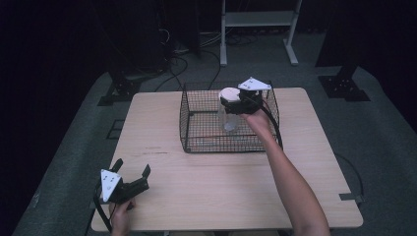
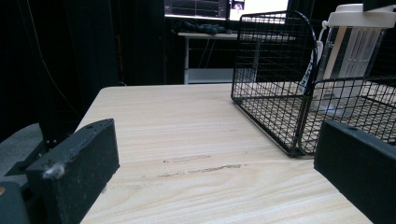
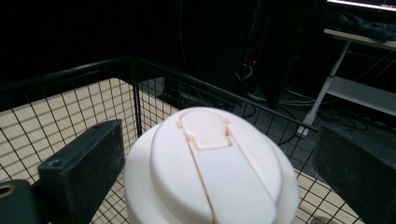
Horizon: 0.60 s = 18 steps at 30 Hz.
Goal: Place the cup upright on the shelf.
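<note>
The right tongs (image 1: 235, 100) reach into the wire basket (image 1: 196, 129), jaws spread wide either side of the white-lidded bottle (image 3: 212, 170) without touching it. The left tongs (image 1: 132, 172) gape empty, low over the worktop (image 1: 221, 187), well apart from the basket.

One light wooden rectangular table (image 1: 196, 191) filled the middle of the high view. On it stood one black wire-mesh basket (image 1: 196, 147), at centre frame. Inside that basket stood one clear plastic bottle with a white flip-top lid (image 1: 228, 93), seen again at the upper right of the left gripper view. Two black two-jaw grippers were counted: the left gripper (image 1: 133, 172) at lower left, the right gripper (image 1: 235, 104) at upper centre. One white metal frame stand (image 1: 258, 19) stood at the top.
</note>
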{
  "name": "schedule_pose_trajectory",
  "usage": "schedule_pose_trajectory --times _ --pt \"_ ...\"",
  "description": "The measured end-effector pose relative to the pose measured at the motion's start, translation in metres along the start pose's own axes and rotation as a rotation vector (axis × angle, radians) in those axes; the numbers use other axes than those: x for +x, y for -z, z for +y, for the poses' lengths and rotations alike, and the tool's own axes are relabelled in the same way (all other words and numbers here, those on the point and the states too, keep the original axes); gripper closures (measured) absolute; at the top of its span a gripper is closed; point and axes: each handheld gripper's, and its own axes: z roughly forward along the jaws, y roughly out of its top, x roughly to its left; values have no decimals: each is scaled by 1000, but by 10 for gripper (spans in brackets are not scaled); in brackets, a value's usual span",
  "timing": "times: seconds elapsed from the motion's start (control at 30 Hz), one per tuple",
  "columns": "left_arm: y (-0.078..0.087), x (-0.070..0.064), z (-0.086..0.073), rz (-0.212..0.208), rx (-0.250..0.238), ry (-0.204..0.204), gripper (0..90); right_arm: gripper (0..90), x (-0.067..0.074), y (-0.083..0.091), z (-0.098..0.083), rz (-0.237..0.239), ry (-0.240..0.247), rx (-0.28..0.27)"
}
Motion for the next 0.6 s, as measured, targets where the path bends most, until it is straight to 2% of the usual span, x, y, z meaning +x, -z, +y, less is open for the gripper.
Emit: schedule_pose_trajectory --times 0.27,0.43,0.6 --pt "0 0 0 0 2 -4 0 20 -2 14 9 10 -1 -35" --pt "1 0 0 -2 0 -4 0 21 1 25 16 10 21 -49" --pt "1 -1 0 -4 -1 -4 0 21 2 34 19 16 24 -55"
